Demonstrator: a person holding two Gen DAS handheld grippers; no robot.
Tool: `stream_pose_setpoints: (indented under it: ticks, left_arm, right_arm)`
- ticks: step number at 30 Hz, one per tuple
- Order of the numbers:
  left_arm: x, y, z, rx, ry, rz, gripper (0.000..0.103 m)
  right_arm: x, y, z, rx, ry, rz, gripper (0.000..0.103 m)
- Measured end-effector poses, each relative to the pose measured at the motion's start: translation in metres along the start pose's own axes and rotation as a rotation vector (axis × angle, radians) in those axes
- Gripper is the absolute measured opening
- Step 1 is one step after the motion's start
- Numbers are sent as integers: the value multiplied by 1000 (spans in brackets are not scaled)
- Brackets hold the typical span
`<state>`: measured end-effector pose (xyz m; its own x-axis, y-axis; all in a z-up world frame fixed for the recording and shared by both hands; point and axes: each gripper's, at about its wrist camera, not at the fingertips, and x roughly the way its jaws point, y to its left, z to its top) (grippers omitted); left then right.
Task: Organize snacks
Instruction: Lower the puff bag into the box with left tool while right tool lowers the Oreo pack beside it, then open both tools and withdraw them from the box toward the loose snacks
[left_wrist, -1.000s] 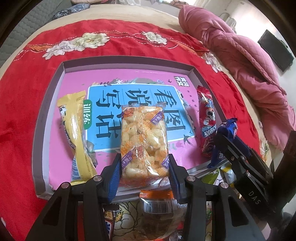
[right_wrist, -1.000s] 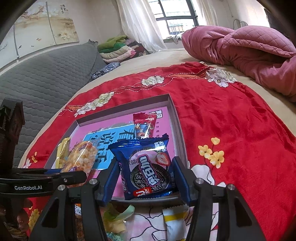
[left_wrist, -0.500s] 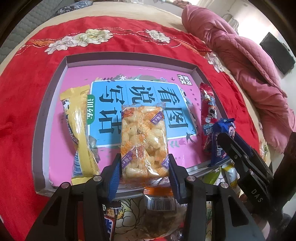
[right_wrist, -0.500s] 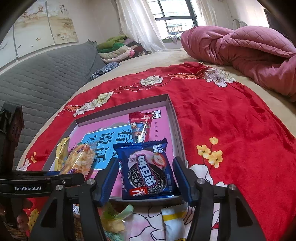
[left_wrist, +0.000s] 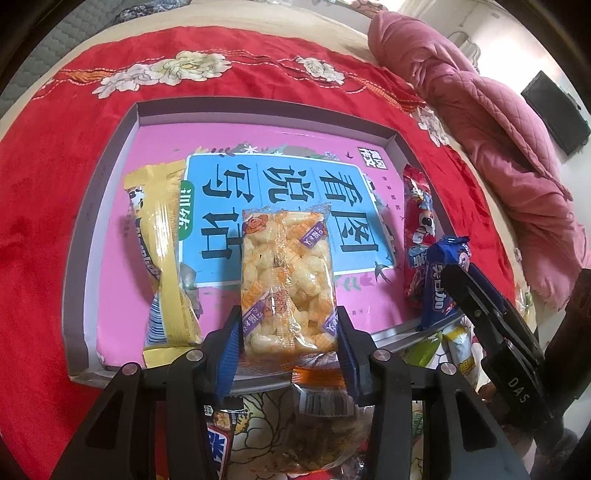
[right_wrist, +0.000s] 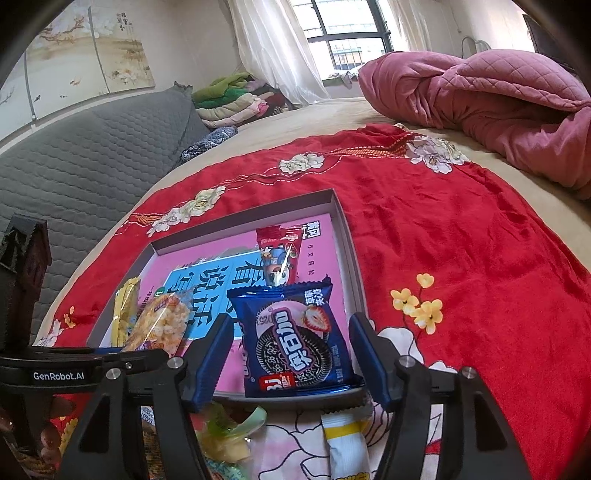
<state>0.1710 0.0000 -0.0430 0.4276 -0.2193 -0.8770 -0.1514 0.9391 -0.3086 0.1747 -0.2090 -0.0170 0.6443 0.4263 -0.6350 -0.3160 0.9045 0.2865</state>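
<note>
Left wrist view: the left gripper (left_wrist: 288, 332) clamps the near end of the puffed-rice packet (left_wrist: 286, 277), a clear crinkly film over knobbly pale pieces; the far end reaches ahead over the shallow box tray (left_wrist: 110, 192), probably to be laid flat between the yellow packet (left_wrist: 162, 251) and red packet (left_wrist: 417, 221). The right gripper (right_wrist: 291, 354) has just been opening: its blue pads stand clear of the glossy blue cookie packet (right_wrist: 295, 339) between them, which rests on the tray's near rim.

Daylight enters from the far window (right_wrist: 347, 40), slightly overexposed. Exposure bright, shadows soft. Fisheye bending and dark vignetting at edges.
</note>
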Motion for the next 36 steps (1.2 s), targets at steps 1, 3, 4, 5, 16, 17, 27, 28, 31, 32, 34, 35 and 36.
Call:
stream_pose_setpoints:
  ticks: [1, 3, 4, 5, 16, 17, 27, 28, 31, 32, 34, 35, 36]
  left_arm:
    - [-1, 0, 0, 0, -6, -2, 49]
    - [-3, -1, 0, 4, -16, -10, 51]
    - [-5, -1, 0, 6, -19, -15, 51]
    - [-6, -2, 0, 7, -22, -15, 51]
    - [-22, 4, 0, -9, -55, -27, 56]
    - [-24, 4, -1, -10, -57, -28, 56]
    - [-43, 8, -6, -13, -86, -25, 56]
    - [-45, 9, -7, -16, -89, -25, 56]
    - [-50, 13, -9, -22, -97, -26, 56]
    - [-52, 13, -10, -22, -99, -25, 56]
    - [-56, 15, -12, -23, -103, -21, 56]
    - [-57, 17, -12, -25, -104, -21, 56]
    - [-59, 19, -14, -27, -107, -21, 56]
  right_arm:
    - [0, 0, 0, 0, 1, 1, 64]
    - [0, -1, 0, 0, 1, -1, 65]
    - [0, 0, 0, 1, 1, 2, 65]
    - [0, -1, 0, 1, 2, 2, 65]
    - [-3, 1, 0, -8, -13, 5, 70]
    - [-3, 1, -1, -8, -14, 6, 70]
    - [-9, 2, 1, -16, -33, -1, 78]
    - [-9, 1, 1, -13, -34, -1, 78]
    - [-10, -1, 2, -9, -40, -6, 78]
    - [-11, -1, 2, -8, -41, -7, 79]
    - [-12, -1, 2, -6, -42, -9, 79]
    - [-12, -1, 3, -6, -45, -10, 79]
    - [-13, -2, 3, -6, -48, -11, 79]
